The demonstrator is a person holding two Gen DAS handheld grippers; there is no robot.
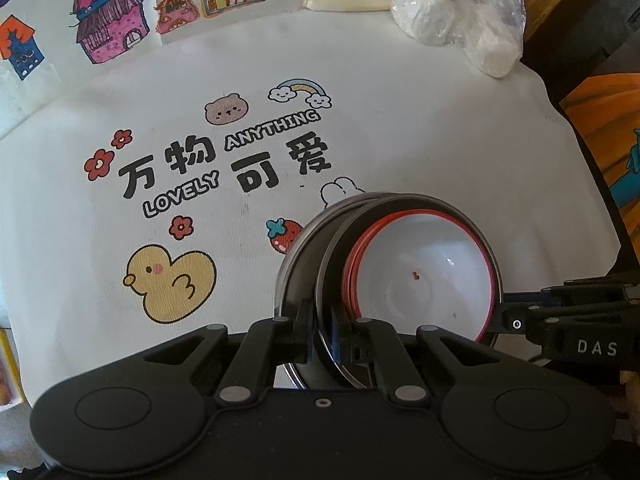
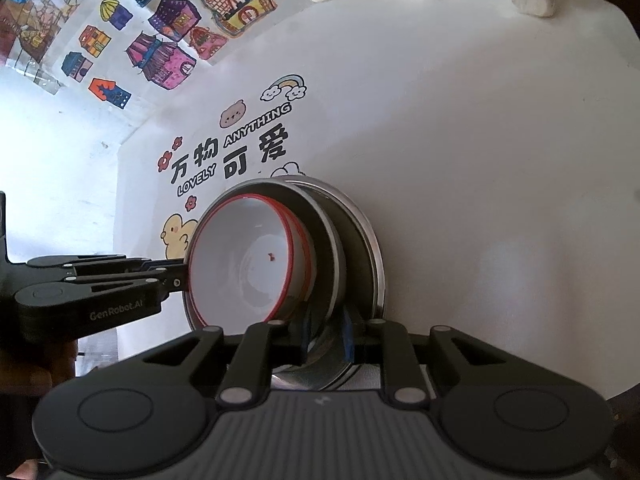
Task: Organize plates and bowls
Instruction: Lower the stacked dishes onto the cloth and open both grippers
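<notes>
Two hand-held grippers pinch opposite rims of the stacked bowls.

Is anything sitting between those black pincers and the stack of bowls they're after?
No. The left gripper already pinches a steel bowl rim, and the right gripper straddles the opposite rim. The red-rimmed bowl sits nested inside.

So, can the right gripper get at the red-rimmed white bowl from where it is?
Probably yes, with a small shift: the right gripper straddles the rim of the steel bowl, and the red-rimmed white bowl sits nested just inside it, its own rim uncovered.
</notes>
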